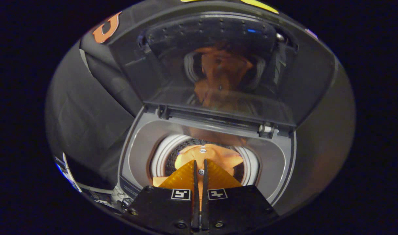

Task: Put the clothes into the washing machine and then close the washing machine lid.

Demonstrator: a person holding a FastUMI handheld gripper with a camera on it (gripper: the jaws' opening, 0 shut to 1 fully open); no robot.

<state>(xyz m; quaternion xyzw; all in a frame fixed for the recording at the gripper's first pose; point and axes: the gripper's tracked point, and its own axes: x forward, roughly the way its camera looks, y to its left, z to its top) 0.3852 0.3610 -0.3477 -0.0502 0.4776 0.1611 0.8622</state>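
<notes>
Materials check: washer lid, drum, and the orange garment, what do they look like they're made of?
Lid: looks like dark tinted glass or glossy plastic; it mirrors the drum and the garment.
Drum: perforated metal by the look, rows of small holes, under a white plastic-looking ring.
Orange garment: soft matte fabric, folds, with small buttons.
Hand-held gripper: fingers nearly shut above the garment; grip unclear.

The gripper (199,164) had two flat black blocks, each with a small square black-and-white marker, some little screws, and ribbed fingers (182,178)
</notes>
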